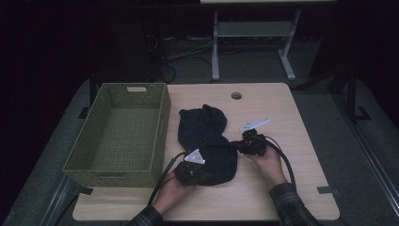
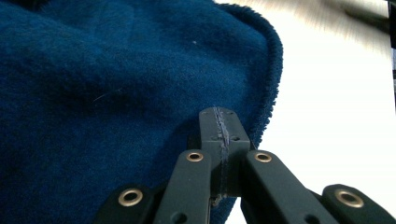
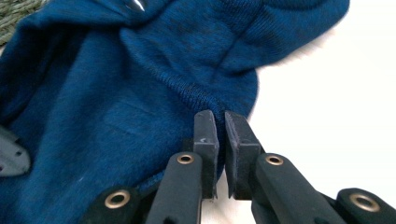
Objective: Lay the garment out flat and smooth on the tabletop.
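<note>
Presently: left gripper [image 2: 219, 128], jaws clamped on the hem of a dark blue, soft knitted cloth [image 1: 207, 141]. Right gripper [image 3: 220, 128], jaws nearly together, seemingly pinching the cloth's opposite edge. Cloth lies on pale wooden table [image 1: 282, 117], beside green woven basket [image 1: 120, 134].

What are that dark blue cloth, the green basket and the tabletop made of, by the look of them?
The blue cloth looks like soft fleece or terry: a fuzzy nap, with a stitched hem along its edge. The green basket seems woven, perhaps paper cord or wicker: its walls show a regular plaited texture with a matte finish. The table looks like pale wood-grain laminate, smooth, though solid wood cannot be ruled out.
</note>
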Tool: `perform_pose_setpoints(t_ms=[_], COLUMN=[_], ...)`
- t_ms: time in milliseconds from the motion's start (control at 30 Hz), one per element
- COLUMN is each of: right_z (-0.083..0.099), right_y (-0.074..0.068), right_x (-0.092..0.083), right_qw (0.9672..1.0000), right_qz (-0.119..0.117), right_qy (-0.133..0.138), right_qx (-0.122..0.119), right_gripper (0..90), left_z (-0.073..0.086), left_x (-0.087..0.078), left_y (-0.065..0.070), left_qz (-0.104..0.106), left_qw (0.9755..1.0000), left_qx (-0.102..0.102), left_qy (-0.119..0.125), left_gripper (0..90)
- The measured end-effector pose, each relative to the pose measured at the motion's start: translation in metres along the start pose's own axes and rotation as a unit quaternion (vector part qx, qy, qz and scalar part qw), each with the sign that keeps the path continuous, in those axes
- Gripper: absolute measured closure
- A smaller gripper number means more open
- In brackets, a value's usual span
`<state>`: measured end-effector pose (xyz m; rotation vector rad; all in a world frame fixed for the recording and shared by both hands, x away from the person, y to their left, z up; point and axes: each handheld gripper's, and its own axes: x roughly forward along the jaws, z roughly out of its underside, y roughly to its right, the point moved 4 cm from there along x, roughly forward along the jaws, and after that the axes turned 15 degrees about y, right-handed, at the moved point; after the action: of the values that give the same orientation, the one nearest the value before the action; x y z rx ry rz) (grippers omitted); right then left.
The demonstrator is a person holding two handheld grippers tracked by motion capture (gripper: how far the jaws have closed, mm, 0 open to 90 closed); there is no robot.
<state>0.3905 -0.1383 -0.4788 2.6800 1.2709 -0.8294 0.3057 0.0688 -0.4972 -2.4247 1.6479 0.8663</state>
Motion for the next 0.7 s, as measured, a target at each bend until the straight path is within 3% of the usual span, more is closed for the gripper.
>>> perform_pose_setpoints(t_ms=[233, 367, 567, 633, 700], right_z=[0.015, 0.027, 0.04, 0.042, 0.038], right_y=[-0.005, -0.01, -0.021, -0.021, -0.019], right_x=[-0.033, -0.049, -0.066, -0.069, -0.071], right_qw=[0.9997, 0.9993, 0.9991, 0.9991, 0.9991], right_qz=[0.024, 0.035, 0.039, 0.042, 0.041], right_qy=[0.001, -0.012, -0.012, -0.006, 0.011], right_qx=[-0.002, -0.003, -0.006, -0.005, -0.005], right_gripper=[84.0, 84.2, 83.7, 76.7, 69.8], left_z=[0.0, 0.0, 0.0, -0.001, -0.005], left_x=[0.0, 0.0, 0.0, 0.0, -0.002], left_y=[0.0, 0.0, 0.001, 0.002, 0.004], left_qz=[-0.002, -0.002, 0.0, 0.002, 0.003], left_qw=[1.0, 1.0, 1.0, 0.9999, 0.9999], left_qx=[0.001, 0.001, -0.003, -0.009, -0.007], left_qy=[-0.001, -0.004, -0.005, -0.006, -0.008], left_gripper=[89.9, 89.9, 89.9, 89.5, 80.4])
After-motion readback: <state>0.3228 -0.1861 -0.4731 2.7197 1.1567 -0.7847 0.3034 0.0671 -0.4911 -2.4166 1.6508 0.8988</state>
